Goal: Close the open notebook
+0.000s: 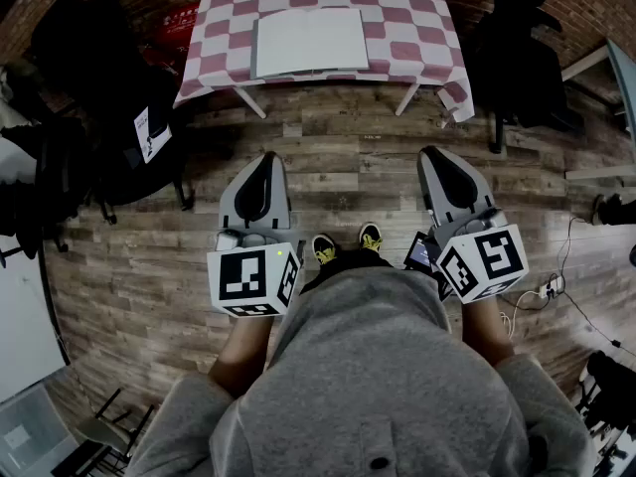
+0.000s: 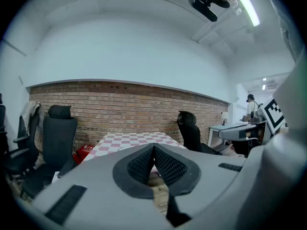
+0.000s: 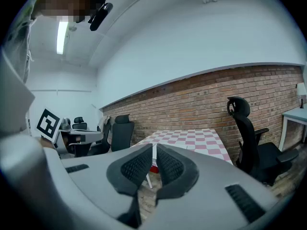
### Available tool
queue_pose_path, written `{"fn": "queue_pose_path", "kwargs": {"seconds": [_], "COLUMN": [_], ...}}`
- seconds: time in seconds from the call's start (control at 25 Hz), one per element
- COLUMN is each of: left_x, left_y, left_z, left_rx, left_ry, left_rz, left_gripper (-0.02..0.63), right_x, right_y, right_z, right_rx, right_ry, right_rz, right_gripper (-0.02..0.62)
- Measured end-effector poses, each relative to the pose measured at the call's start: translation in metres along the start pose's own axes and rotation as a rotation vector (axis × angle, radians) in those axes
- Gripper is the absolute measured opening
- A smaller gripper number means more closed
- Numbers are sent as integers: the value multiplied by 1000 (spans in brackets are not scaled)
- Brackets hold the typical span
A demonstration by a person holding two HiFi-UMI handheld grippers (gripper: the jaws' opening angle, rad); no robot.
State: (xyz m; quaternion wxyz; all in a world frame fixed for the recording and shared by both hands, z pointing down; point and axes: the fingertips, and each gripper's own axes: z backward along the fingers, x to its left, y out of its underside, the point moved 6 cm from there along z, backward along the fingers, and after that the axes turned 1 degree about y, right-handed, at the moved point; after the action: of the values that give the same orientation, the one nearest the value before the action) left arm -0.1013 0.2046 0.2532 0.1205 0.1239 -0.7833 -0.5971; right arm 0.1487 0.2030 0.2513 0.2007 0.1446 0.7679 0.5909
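A pale notebook (image 1: 310,40) lies flat on the red-and-white checked table (image 1: 417,28) at the far end of the head view. I cannot tell if its pages are spread. My left gripper (image 1: 263,162) and right gripper (image 1: 434,157) hang side by side over the wooden floor, well short of the table. Both are shut with nothing between their pads. In the left gripper view the shut left gripper (image 2: 154,147) points toward the table (image 2: 129,140). In the right gripper view the shut right gripper (image 3: 154,147) faces the table (image 3: 192,139) as well.
Black office chairs (image 1: 517,58) stand at the table's right and more dark chairs (image 1: 79,48) at its left. A red box (image 1: 179,18) sits by the table's left side. Cables and a power strip (image 1: 549,288) lie on the floor at the right. A brick wall (image 2: 124,109) stands behind the table.
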Motion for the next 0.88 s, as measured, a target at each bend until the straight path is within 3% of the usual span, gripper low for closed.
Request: {"fn": "queue_pose_path", "kwargs": {"seconds": [0.36, 0.88], "left_x": [8, 33], "left_y": [2, 4], "left_z": [6, 25], "left_rx": [-2, -17], "left_ry": [39, 57], "left_rz": [-2, 5], "left_gripper": [11, 11], "right_x": [10, 45], "right_y": [-2, 0], "right_z": [4, 0], "right_rx": [-55, -30], "right_ry": [-30, -14], "right_rz": [-78, -94], "right_gripper": [44, 40]}}
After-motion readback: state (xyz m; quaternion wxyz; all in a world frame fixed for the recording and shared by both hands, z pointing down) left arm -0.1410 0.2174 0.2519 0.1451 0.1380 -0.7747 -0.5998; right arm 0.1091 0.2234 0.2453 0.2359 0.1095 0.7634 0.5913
